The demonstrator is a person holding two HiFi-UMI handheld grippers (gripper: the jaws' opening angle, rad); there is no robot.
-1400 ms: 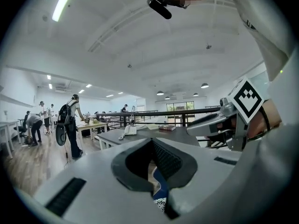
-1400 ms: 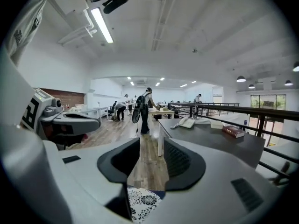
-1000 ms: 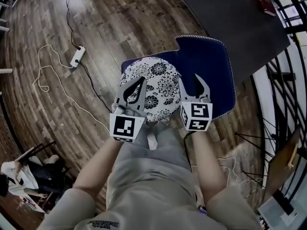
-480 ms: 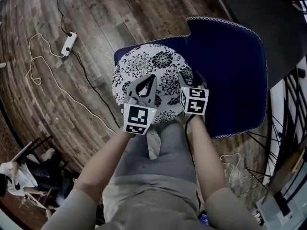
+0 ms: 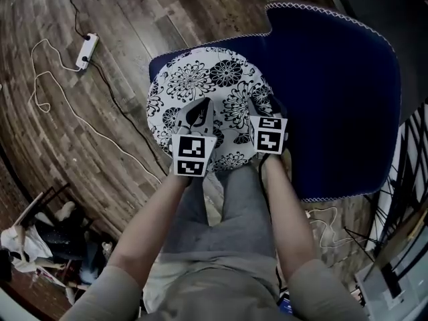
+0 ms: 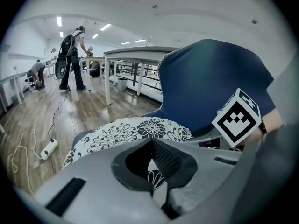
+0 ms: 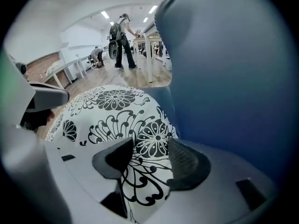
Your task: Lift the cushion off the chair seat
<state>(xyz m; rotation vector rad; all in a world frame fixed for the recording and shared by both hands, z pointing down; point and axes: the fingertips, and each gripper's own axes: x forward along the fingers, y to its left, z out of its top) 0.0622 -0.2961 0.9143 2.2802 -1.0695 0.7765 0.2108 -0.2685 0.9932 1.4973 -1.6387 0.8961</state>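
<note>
1. The cushion [image 5: 200, 85] is round, white with black flowers, and lies flat on the seat of the blue chair [image 5: 334, 92]. The chair back rises just behind it.
2. It looks a thin, padded thing. I'd judge it light and soft, so it will fold and droop rather than come up like a board.
3. The cloth cover looks matte, so I'd not expect it to slip from rubber pads. Nothing about it looks fragile, and a firm pinch should do no harm.
4. The left gripper [image 5: 204, 103] hangs over the near part of the cushion, on the person's side. Its finger tips are drawn together, or all but, with nothing caught between them. The flowered cloth shows only through the hollow behind the tips.
5. The right gripper [image 5: 261, 104] is just beside it, nearer the chair back. Its fingers are spreading wide, with the cushion's surface under the gap but not pressed by either pad.
6. To my eye the best hold is the near rim, one gripper at each side. A finger should go under the edge so the padding is nipped through its thickness.
7. Pinching the top cloth alone would likely pull up only a pucker. The left fingers would need to part first.
</note>
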